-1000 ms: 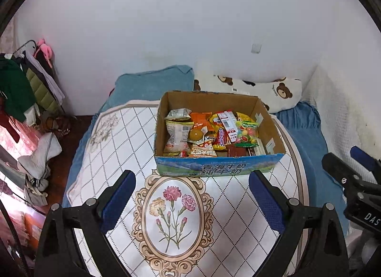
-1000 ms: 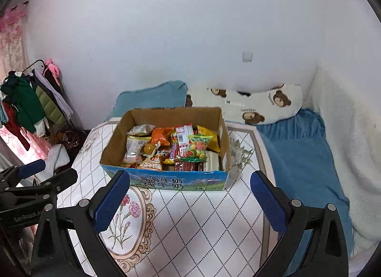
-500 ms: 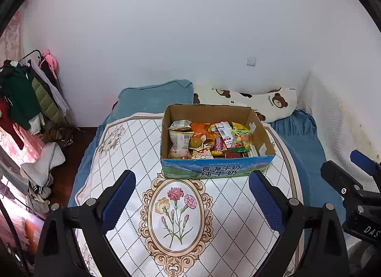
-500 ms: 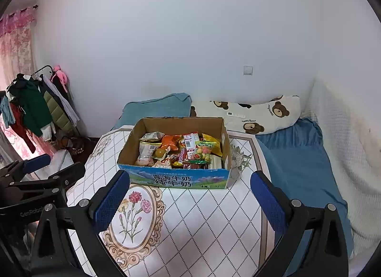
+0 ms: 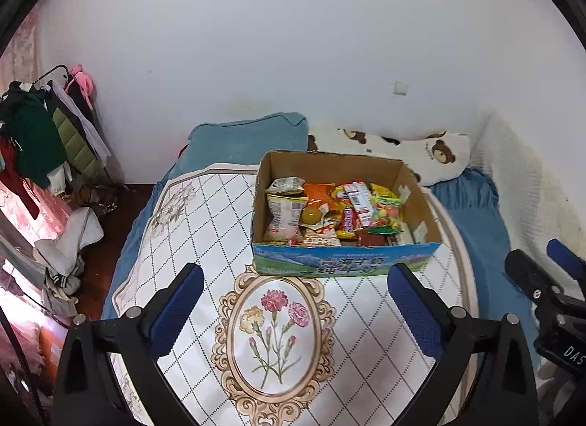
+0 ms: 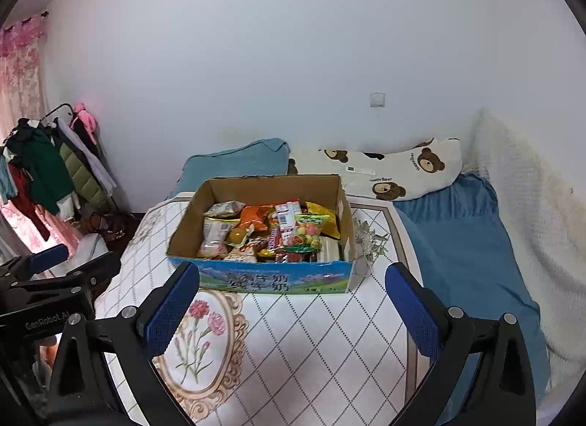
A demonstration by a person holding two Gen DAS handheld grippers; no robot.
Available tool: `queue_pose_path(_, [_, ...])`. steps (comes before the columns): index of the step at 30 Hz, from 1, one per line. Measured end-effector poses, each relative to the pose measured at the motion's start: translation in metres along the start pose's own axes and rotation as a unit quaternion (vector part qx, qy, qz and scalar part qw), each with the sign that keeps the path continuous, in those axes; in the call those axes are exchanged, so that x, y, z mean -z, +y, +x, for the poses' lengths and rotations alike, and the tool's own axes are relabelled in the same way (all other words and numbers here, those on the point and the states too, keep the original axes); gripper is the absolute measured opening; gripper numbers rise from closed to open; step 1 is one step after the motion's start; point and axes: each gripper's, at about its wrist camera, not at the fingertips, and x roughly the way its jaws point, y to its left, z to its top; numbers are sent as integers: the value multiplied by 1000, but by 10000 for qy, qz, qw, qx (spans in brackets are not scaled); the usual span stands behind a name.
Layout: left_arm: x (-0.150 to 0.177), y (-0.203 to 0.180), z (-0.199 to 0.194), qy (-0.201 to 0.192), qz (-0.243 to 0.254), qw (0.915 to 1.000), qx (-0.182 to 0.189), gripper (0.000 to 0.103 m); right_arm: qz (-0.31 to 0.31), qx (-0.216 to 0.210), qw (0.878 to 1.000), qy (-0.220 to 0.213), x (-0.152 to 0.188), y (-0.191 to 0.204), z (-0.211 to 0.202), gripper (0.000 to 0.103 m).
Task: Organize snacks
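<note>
A cardboard box (image 5: 344, 261) with a blue printed front stands on a white quilted mat with a flower medallion (image 5: 273, 331). It is packed with several colourful snack packets (image 5: 329, 212). The box also shows in the right wrist view (image 6: 271, 279), with the snacks (image 6: 278, 230) inside. My left gripper (image 5: 295, 301) is open and empty, held back from the box front. My right gripper (image 6: 291, 303) is open and empty, also short of the box. Each gripper shows at the edge of the other's view.
The mat lies on a bed with a blue sheet (image 6: 457, 243). A blue pillow (image 5: 249, 140) and a bear-print pillow (image 5: 410, 155) lie behind the box against the white wall. A clothes rack (image 5: 44, 133) stands at the left. A white blanket (image 6: 531, 206) lines the right side.
Both grippers have pulled back and up from the box, so it looks smaller and farther away. Both stay open and empty. The box has not moved.
</note>
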Motion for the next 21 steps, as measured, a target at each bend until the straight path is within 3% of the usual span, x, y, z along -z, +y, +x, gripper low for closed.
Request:
queue_pose_path(6, [-6, -4, 29, 95, 89, 9997, -207, 103, 87, 103, 9999, 76, -6, -7, 36, 103])
queue_pose_path(21, [-15, -13, 74, 384, 125, 9988, -287, 103, 52, 265, 9993, 274, -12, -17, 101, 103])
